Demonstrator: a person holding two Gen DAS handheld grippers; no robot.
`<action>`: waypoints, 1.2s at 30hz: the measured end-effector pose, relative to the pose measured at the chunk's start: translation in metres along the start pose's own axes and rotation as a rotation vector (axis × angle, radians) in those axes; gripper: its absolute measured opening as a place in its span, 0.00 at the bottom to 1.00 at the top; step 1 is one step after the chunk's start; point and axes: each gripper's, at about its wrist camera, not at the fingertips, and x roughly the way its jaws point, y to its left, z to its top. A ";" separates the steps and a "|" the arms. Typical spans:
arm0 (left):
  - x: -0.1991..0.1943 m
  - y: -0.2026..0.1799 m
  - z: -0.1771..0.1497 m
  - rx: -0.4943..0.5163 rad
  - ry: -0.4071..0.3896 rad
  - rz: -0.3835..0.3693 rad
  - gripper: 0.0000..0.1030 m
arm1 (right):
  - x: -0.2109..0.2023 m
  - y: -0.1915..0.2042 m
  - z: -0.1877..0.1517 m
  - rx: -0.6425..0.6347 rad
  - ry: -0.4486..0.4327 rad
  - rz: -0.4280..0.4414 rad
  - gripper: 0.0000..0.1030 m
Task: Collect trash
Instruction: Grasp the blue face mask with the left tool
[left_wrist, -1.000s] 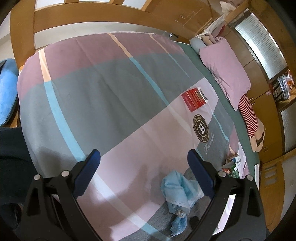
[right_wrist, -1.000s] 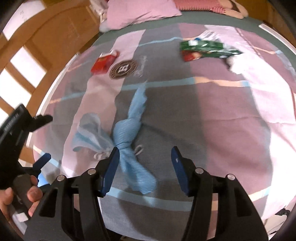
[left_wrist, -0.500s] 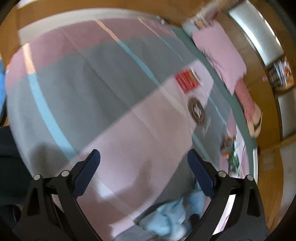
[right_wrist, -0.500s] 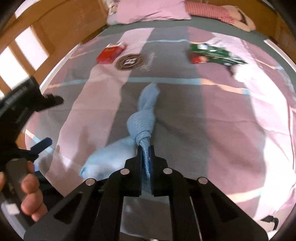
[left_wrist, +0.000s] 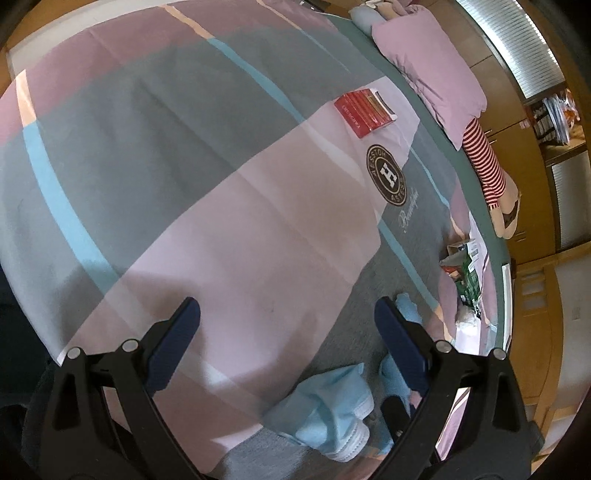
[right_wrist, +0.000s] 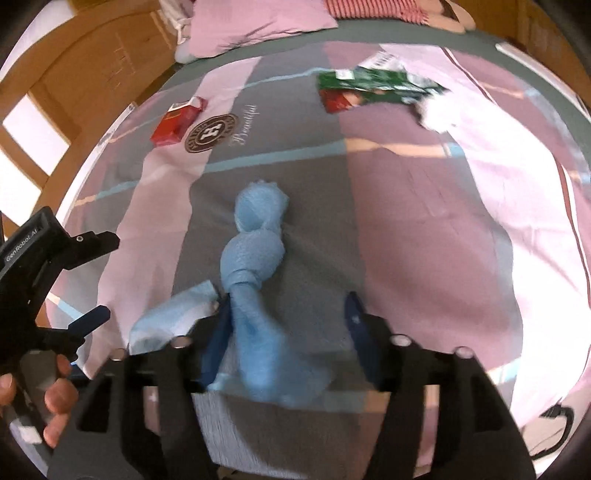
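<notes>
A knotted blue bag (right_wrist: 255, 258) lies on the bedspread, its loose end between the open jaws of my right gripper (right_wrist: 286, 314). A light blue face mask (right_wrist: 173, 317) lies just left of it and also shows in the left wrist view (left_wrist: 325, 410). My left gripper (left_wrist: 286, 325) is open and empty above the bedspread, with the mask below its right finger. A red cigarette pack (left_wrist: 364, 110) (right_wrist: 177, 120) and a green and red wrapper (right_wrist: 369, 86) (left_wrist: 463, 273) lie farther up the bed.
A pink pillow (left_wrist: 428, 70) and a striped soft toy (left_wrist: 487, 170) lie along the far side of the bed. A wooden bed frame (right_wrist: 92, 92) and wooden cabinets (left_wrist: 532, 122) surround it. White crumpled paper (right_wrist: 436, 114) lies near the wrapper.
My right gripper shut on the blue bag's end half a second ago and now stands open again, with the bag bunched closer. The left gripper swung over the bedspread and stayed open.
</notes>
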 end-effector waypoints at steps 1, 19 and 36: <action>0.000 -0.001 0.000 0.006 -0.003 0.002 0.92 | 0.005 0.005 0.001 -0.023 0.013 -0.010 0.61; -0.014 -0.021 -0.015 0.168 0.017 -0.145 0.92 | -0.049 -0.059 -0.013 0.162 -0.136 -0.037 0.09; 0.014 -0.052 -0.063 0.393 0.156 0.009 0.92 | -0.052 -0.081 -0.034 0.262 -0.115 -0.007 0.09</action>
